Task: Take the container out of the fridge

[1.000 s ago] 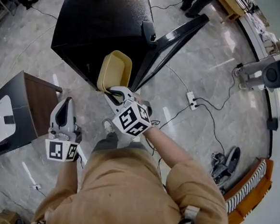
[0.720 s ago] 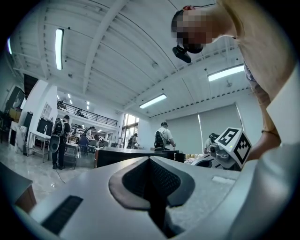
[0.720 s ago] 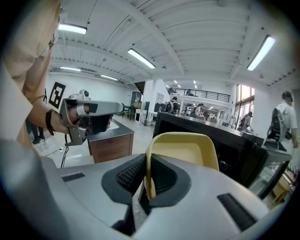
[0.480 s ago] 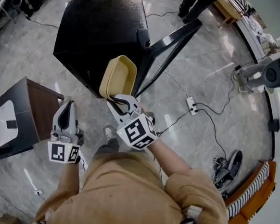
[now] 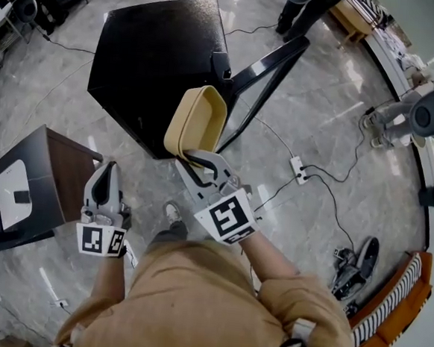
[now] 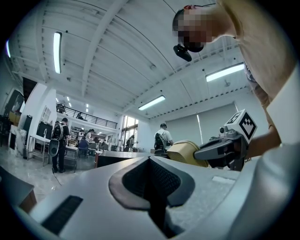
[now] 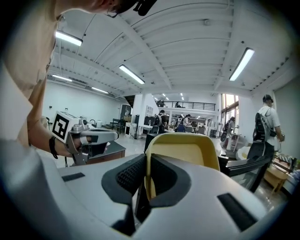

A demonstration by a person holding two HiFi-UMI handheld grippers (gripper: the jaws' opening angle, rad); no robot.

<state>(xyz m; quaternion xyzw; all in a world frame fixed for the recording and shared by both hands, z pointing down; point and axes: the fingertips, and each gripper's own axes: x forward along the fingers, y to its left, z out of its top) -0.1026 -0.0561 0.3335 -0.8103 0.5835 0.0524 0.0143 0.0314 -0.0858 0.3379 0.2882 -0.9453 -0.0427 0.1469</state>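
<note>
Glossy grey stone-tiled floor (image 5: pixel 366 173) underneath, seen from overhead. At far left, one dark brown wooden side table (image 5: pixel 60 168). Next along, the white-and-grey left gripper (image 5: pixel 109 169), jaws pressed together on nothing, well apart from the work; best left out of the way there. Further right, one squat black fridge (image 5: pixel 152 51) with its black-framed door (image 5: pixel 271 61) swung open. In front of the fridge and apparently clear of it, one pale yellow rectangular plastic container (image 5: pixel 197 119), tipped up on edge and pinched by its near wall between the jaws of the white-and-grey right gripper (image 5: pixel 193 157). For the carry, as a judgement: keep the pinch firm, a one-wall hold being prone to swinging; level the wrist; steer wide of the door edge just beside the container. At right, one white power strip (image 5: pixel 297 168) on a black cable, worth stepping around. Tally: one table, two grippers, one fridge, one door, one container, one power strip.
</note>
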